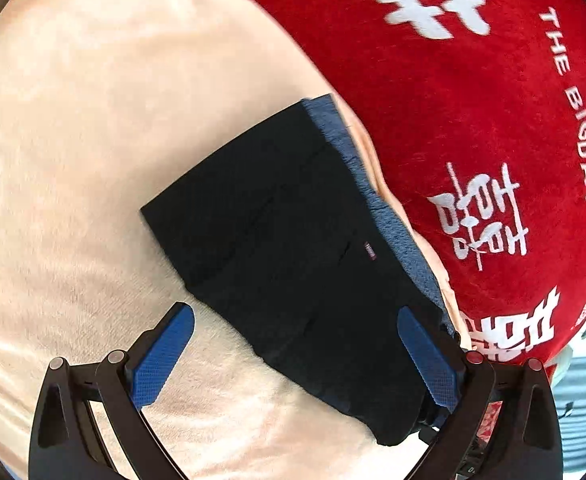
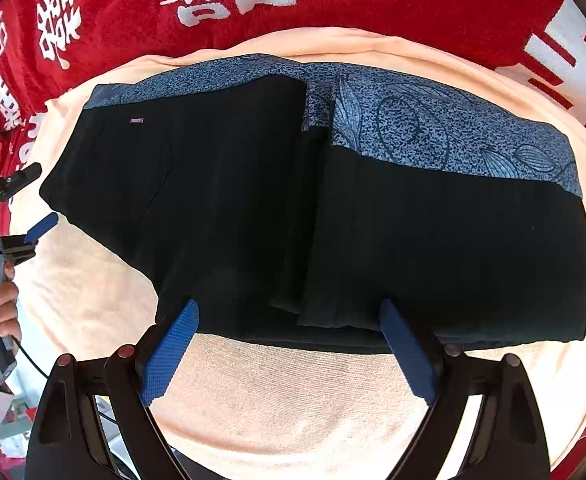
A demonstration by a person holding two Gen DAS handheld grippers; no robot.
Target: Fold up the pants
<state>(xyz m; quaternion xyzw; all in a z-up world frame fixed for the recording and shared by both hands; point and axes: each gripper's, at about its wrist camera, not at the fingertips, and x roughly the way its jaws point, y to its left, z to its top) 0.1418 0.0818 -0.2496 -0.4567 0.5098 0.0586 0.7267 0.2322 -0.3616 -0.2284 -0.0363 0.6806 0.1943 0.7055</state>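
Note:
The black pants (image 2: 233,184) lie folded flat on a peach blanket (image 2: 293,392), with a small label near their left end. One folded layer overlaps another near the middle. Blue patterned fabric (image 2: 433,128) shows along their far edge. My right gripper (image 2: 289,306) is open, its blue pads straddling the near edge of the pants. In the left wrist view the pants (image 1: 293,248) run diagonally, and my left gripper (image 1: 295,310) is open around their near end. The left gripper (image 2: 45,194) also appears at the left edge of the right wrist view, held by a hand (image 2: 1,304).
A red blanket with white characters (image 1: 473,100) lies beyond the peach blanket (image 1: 93,140), also along the top of the right wrist view as the red blanket (image 2: 373,0). Bare peach blanket spreads left of the pants.

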